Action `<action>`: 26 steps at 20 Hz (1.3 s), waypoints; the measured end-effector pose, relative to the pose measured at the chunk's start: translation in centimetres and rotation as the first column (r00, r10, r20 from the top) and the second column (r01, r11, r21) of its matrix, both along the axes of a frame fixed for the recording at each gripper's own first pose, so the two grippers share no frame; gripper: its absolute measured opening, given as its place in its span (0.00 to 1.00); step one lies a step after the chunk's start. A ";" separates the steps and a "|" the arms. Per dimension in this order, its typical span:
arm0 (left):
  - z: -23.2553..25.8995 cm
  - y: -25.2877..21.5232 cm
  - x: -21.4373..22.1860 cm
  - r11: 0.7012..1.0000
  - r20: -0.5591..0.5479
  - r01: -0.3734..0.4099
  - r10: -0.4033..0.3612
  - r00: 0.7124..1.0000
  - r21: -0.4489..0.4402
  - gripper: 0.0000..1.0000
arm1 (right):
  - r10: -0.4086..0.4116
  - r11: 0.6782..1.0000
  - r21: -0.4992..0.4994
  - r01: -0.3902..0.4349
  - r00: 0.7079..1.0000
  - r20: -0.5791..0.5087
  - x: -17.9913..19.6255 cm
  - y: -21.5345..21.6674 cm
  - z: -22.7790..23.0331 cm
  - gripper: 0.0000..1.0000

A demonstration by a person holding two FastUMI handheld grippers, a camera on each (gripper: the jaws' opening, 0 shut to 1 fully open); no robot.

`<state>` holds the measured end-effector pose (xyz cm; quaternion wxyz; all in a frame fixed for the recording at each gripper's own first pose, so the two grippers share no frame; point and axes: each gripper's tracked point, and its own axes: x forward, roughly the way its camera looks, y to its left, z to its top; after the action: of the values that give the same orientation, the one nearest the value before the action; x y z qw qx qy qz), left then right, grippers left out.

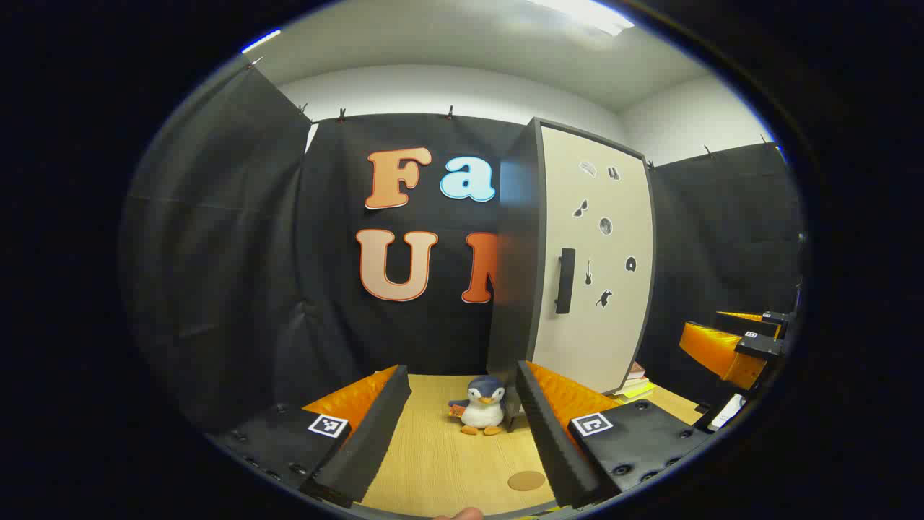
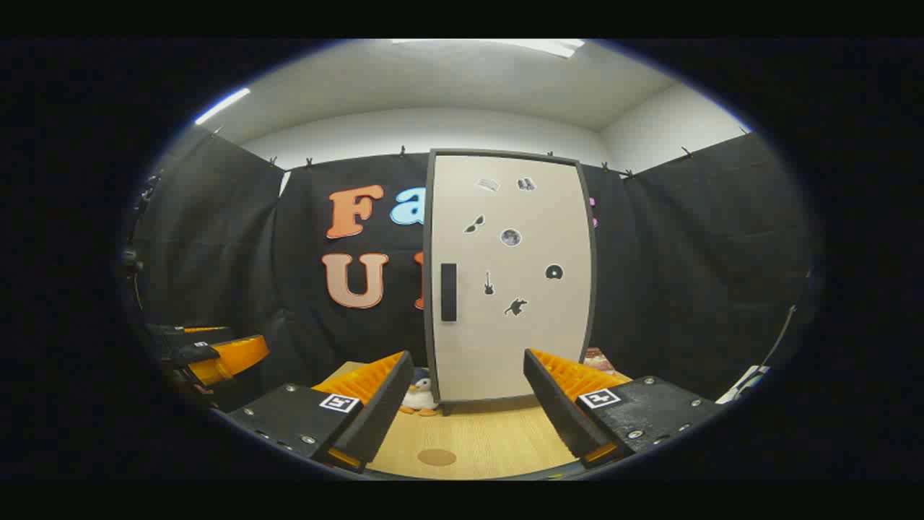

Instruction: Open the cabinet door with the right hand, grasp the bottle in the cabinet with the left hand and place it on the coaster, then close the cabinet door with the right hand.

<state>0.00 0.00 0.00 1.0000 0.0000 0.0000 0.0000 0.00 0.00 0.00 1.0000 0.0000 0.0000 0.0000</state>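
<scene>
The left claw (image 1: pixel 456 426) gapes over the table (image 1: pixel 433 462), facing a penguin toy (image 1: pixel 481 406) beside the seemingly closed cabinet door (image 1: pixel 595 267).

No readable text on anything.

- One cabinet (image 2: pixel 509 274), with one door (image 2: pixel 520 339) and one dark handle (image 2: pixel 448 292) on it.
- Seven small stickers (image 2: pixel 510 237) on that door.
- One plush penguin (image 1: pixel 482 406) on the worktop (image 1: pixel 433 462).
- One round coaster (image 1: pixel 526 480).
- One stack of books (image 1: pixel 634 384) beside the cabinet.
- Two tongs: the left tongs (image 1: pixel 453 440), the right tongs (image 2: pixel 465 408).
</scene>
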 end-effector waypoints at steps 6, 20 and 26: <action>0.2 -0.1 -0.2 1.000 0.006 0.002 -0.002 1.000 0.004 0.99 | -0.006 1.000 0.008 0.006 1.000 -0.001 -0.1 -0.1 0.1 0.95; -1.0 2.0 0.2 1.000 -0.026 -0.021 0.021 0.999 -0.007 0.96 | -0.004 1.000 0.030 0.004 1.000 -0.014 0.4 0.4 -0.2 0.95; -1.4 2.6 1.4 1.000 -0.034 0.004 -0.005 0.999 -0.025 0.99 | -0.021 1.000 0.010 0.022 1.000 -0.018 1.5 1.2 0.1 0.95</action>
<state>1.39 2.63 -1.39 0.9998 -0.0127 0.0172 -0.0022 1.53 1.22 0.13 0.9999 0.0049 0.0090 -0.0107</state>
